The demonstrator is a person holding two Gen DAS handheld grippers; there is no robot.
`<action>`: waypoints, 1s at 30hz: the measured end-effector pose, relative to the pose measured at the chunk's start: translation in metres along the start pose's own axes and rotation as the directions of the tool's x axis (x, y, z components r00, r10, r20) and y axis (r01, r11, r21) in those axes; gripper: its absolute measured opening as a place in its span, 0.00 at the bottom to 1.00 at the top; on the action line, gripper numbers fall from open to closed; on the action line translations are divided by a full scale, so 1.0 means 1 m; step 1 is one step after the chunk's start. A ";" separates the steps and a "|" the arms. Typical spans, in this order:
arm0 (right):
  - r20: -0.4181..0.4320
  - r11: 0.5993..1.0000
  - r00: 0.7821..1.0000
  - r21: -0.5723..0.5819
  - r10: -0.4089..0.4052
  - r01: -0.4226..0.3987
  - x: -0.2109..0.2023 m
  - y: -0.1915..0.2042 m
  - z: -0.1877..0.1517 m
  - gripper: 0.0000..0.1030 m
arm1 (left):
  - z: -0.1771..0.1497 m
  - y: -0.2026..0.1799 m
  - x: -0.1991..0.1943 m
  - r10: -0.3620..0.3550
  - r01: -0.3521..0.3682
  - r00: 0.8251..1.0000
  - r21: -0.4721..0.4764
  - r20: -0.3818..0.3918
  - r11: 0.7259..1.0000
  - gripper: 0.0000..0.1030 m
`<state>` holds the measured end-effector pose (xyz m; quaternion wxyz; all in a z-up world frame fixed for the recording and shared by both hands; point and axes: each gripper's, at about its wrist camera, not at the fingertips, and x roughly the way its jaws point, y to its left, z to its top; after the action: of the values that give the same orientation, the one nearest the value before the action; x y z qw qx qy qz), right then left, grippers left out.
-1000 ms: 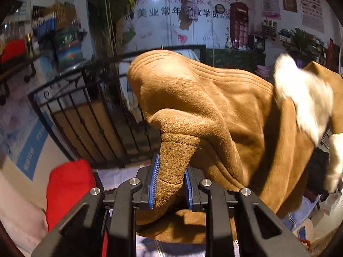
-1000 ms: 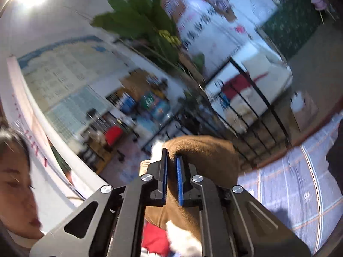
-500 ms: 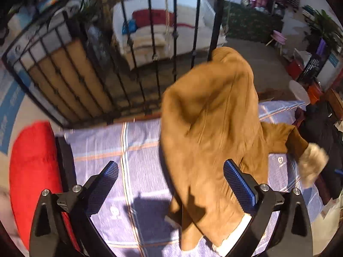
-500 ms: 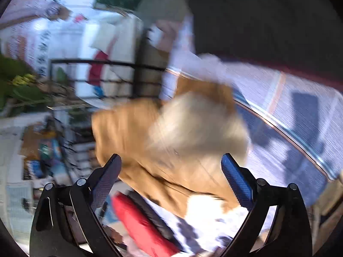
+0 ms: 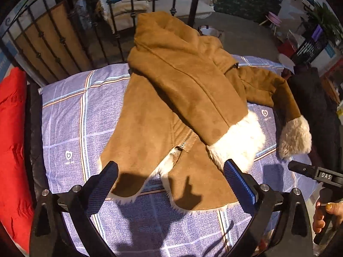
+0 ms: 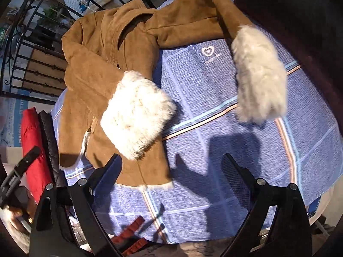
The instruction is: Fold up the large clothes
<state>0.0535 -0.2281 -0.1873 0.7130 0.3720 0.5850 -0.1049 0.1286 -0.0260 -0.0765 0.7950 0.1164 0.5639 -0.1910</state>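
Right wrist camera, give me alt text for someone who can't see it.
A tan suede jacket with white fur cuffs lies on a blue plaid sheet, one sleeve folded across its front. The open right gripper hovers above.

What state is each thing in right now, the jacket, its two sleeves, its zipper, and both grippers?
Brown jacket: lying spread on the checked sheet, unfolded.
Near sleeve: laid across the jacket front.
Far sleeve: stretched out onto the sheet.
Zipper: partly open at the bottom.
Left gripper: open, empty.
Right gripper: open, empty.

Matt suede jacket (image 5: 171,98), fluffy fur cuffs (image 6: 137,113), woven checked sheet (image 5: 70,115).
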 end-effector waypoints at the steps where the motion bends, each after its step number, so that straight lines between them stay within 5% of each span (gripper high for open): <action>1: 0.015 0.999 0.999 -0.005 0.047 -0.047 0.004 0.007 0.002 0.89 | -0.001 -0.015 0.001 0.019 -0.019 1.000 0.029 0.007 0.999 0.94; 6: 0.044 0.985 0.999 -0.173 -0.004 0.012 0.031 0.047 0.004 0.89 | -0.023 -0.044 -0.003 -0.012 0.012 1.000 0.037 0.006 0.999 0.94; 11: -0.071 0.995 0.994 0.052 0.087 -0.083 0.090 0.015 0.019 0.87 | -0.049 -0.011 0.002 0.066 -0.065 0.997 0.026 -0.050 0.998 0.94; 12: -0.075 0.992 0.993 0.091 0.095 -0.088 0.096 0.010 0.020 0.81 | -0.054 0.000 0.001 0.078 -0.078 0.995 0.010 -0.058 0.997 0.94; 14: -0.076 0.983 0.990 0.148 0.121 -0.108 0.107 0.004 0.024 0.48 | -0.065 0.024 -0.002 0.094 -0.097 0.992 -0.035 -0.080 0.995 0.94; 15: -0.080 0.980 0.988 0.159 0.132 -0.118 0.109 0.005 0.025 0.19 | -0.073 0.035 -0.003 0.102 -0.108 0.991 -0.061 -0.087 0.992 0.94; 18: -0.011 0.983 0.986 0.085 0.167 -0.166 0.087 0.036 0.028 0.01 | -0.099 0.068 -0.009 0.131 -0.145 0.985 -0.131 -0.109 0.981 0.94; 20: 0.013 0.972 0.972 -0.034 0.233 -0.232 0.063 0.082 0.028 0.01 | -0.116 0.089 -0.011 0.151 -0.171 0.981 -0.183 -0.123 0.968 0.94; 23: 0.018 0.880 0.923 -0.308 0.385 -0.361 0.017 0.192 0.025 0.01 | -0.139 0.117 -0.012 0.157 -0.191 0.977 -0.256 -0.145 0.948 0.94; 26: 0.013 0.832 0.881 -0.335 0.473 -0.442 -0.007 0.265 0.031 0.03 | -0.151 0.135 -0.017 0.174 -0.214 0.972 -0.291 -0.156 0.933 0.94; 27: 0.017 0.847 0.883 -0.291 0.470 -0.445 -0.003 0.275 0.036 0.17 | -0.153 0.139 -0.021 0.179 -0.214 0.974 -0.303 -0.141 0.929 0.94; 28: 0.025 0.872 0.901 -0.267 0.432 -0.411 0.003 0.278 0.041 0.58 | -0.154 0.142 -0.024 0.180 -0.211 0.976 -0.311 -0.126 0.927 0.94; 30: 0.067 0.924 0.949 -0.260 0.308 -0.281 0.023 0.273 0.043 0.89 | -0.154 0.146 -0.026 0.191 -0.217 0.975 -0.305 -0.114 0.927 0.94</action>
<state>0.2523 -0.0577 -0.0952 0.7915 0.3578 0.4921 0.0576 0.0529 0.1716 -0.1087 0.7950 0.0538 0.6041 -0.0098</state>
